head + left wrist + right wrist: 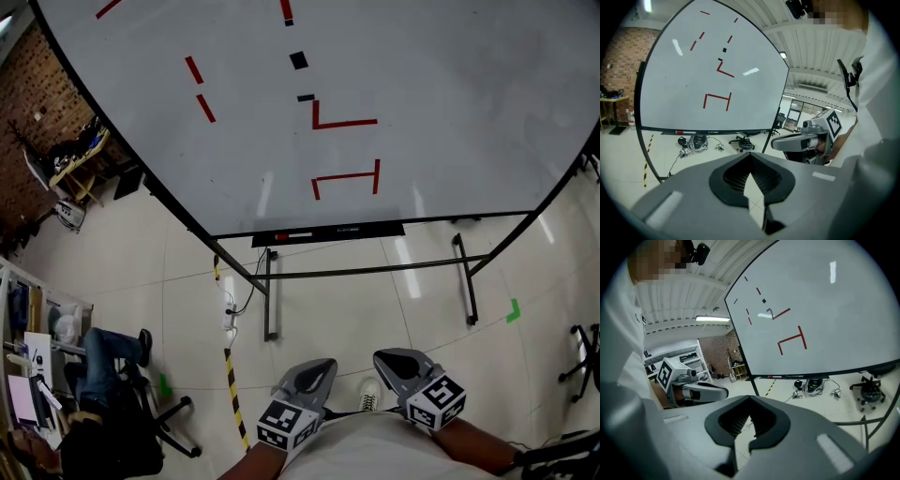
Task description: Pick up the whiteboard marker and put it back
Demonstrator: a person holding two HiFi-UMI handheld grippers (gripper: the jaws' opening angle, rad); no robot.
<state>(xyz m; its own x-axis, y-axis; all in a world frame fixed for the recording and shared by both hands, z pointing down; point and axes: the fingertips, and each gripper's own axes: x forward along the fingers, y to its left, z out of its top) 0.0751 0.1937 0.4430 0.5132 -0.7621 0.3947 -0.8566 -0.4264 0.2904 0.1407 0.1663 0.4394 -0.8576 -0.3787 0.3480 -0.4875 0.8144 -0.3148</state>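
The whiteboard marker [292, 235], white with a red cap, lies in the black tray [361, 230] under the whiteboard [422, 103]. It also shows small in the left gripper view as the marker [680, 132], and in the right gripper view as the marker [771, 377]. My left gripper [317, 367] and right gripper [394, 360] are held close to the person's body, well short of the board. In their own views the left gripper [752, 187] and right gripper [743, 427] have their jaws together with nothing between them.
The board's black stand legs [269, 295] spread over the tiled floor. A cable and power strip [230, 314] and yellow-black tape [234, 398] lie on the left. A seated person on an office chair [112, 375] and shelves [33, 366] fill the lower left.
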